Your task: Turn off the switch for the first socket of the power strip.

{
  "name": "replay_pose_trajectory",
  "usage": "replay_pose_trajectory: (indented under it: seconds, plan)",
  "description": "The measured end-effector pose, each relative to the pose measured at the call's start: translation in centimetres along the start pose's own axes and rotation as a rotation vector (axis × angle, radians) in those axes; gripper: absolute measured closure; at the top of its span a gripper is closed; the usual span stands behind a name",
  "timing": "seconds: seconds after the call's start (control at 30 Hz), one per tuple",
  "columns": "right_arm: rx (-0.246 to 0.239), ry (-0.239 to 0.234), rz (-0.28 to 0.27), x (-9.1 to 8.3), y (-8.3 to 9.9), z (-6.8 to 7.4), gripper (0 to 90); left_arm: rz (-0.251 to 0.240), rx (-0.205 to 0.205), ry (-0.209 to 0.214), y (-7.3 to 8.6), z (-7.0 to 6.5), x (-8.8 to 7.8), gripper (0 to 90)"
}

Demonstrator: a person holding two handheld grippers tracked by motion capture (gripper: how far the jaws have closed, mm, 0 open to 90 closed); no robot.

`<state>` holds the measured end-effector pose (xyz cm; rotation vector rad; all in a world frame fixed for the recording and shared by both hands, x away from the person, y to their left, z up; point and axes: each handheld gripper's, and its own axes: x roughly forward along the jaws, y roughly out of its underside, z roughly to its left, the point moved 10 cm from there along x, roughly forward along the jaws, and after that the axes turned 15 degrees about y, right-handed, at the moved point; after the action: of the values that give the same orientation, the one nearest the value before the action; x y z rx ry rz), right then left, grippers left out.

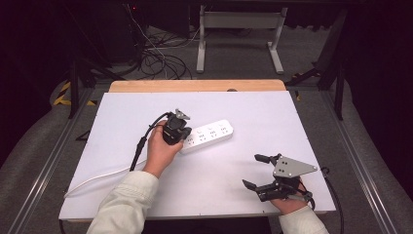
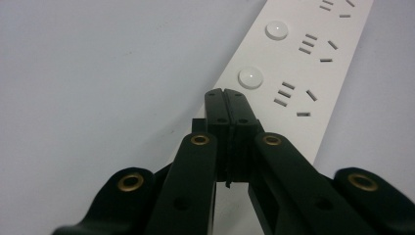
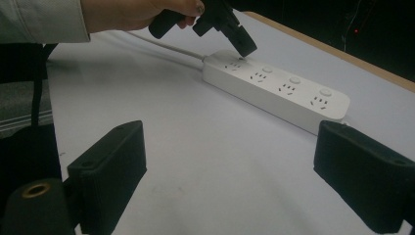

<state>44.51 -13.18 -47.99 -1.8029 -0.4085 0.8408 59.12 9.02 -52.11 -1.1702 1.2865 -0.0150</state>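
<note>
A white power strip point(image 1: 209, 134) with several sockets and round buttons lies slantwise at the middle of the white table top point(image 1: 272, 112). My left gripper point(image 1: 179, 140) is shut, with nothing between its fingers. It points down at the strip's cable end. In the left gripper view its closed tips point(image 2: 226, 93) rest on the strip point(image 2: 303, 63) just short of a round button point(image 2: 250, 77). The right gripper view shows the left gripper point(image 3: 244, 49) touching the strip point(image 3: 279, 90) by the first socket. My right gripper point(image 1: 251, 170) lies open near the front right edge, its jaws point(image 3: 230, 147) wide apart and empty.
The strip's white cable point(image 1: 97, 178) runs off to the front left edge of the table. A wooden strip point(image 1: 195, 86) borders the far edge. Beyond it are loose floor cables point(image 1: 160, 63) and a white table frame point(image 1: 238, 22). Metal rails run along both sides.
</note>
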Motion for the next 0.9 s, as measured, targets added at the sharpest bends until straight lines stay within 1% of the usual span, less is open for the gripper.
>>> replay_pose_trajectory:
  seconds: [0.03,0.13,0.3,0.53,0.77,0.9]
  plan:
    - [0.002,0.001,0.002,-0.02,0.01,0.01,12.5,0.006,0.003,0.003,0.08,0.01,0.12,90.0]
    - [0.002,0.0,0.002,-0.03,0.02,0.02,12.5,0.001,0.001,0.003,0.04,-0.02,0.2,90.0]
    - [-0.002,-0.002,-0.001,-0.03,-0.01,0.08,12.5,0.007,0.006,-0.013,0.14,0.19,0.3,90.0]
    - [-0.004,-0.004,-0.002,-0.02,-0.02,0.1,12.5,0.005,0.008,-0.014,0.19,0.29,0.27,90.0]
    - [-0.003,-0.005,-0.001,-0.06,-0.02,0.14,12.5,0.003,0.013,-0.03,0.23,0.4,0.37,90.0]
    - [-0.002,-0.006,-0.001,-0.07,-0.02,0.15,12.5,0.004,0.004,-0.024,0.29,0.3,0.42,90.0]
